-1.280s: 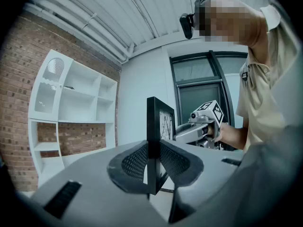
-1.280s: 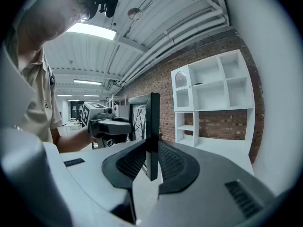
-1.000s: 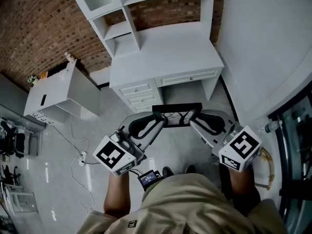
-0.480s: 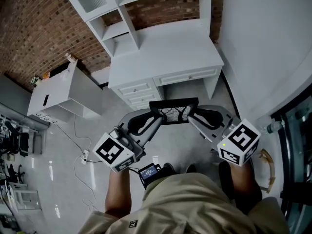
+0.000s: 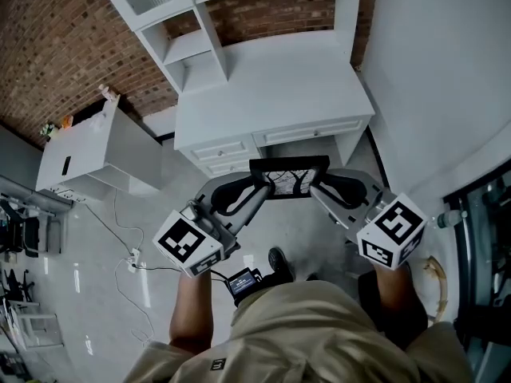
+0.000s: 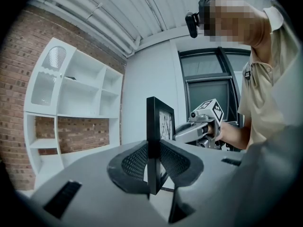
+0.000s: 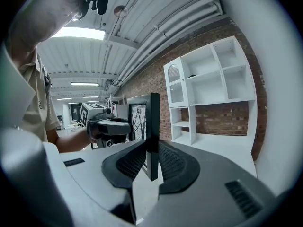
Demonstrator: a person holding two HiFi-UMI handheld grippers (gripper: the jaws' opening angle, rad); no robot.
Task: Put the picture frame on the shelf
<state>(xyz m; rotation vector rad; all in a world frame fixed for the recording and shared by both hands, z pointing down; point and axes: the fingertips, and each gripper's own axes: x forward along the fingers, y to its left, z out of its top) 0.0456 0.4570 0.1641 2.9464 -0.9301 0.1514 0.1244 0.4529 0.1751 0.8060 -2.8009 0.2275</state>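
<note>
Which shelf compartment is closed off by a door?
The top-left compartment: it has an arched door across its front, while the other compartments stand open.
</note>
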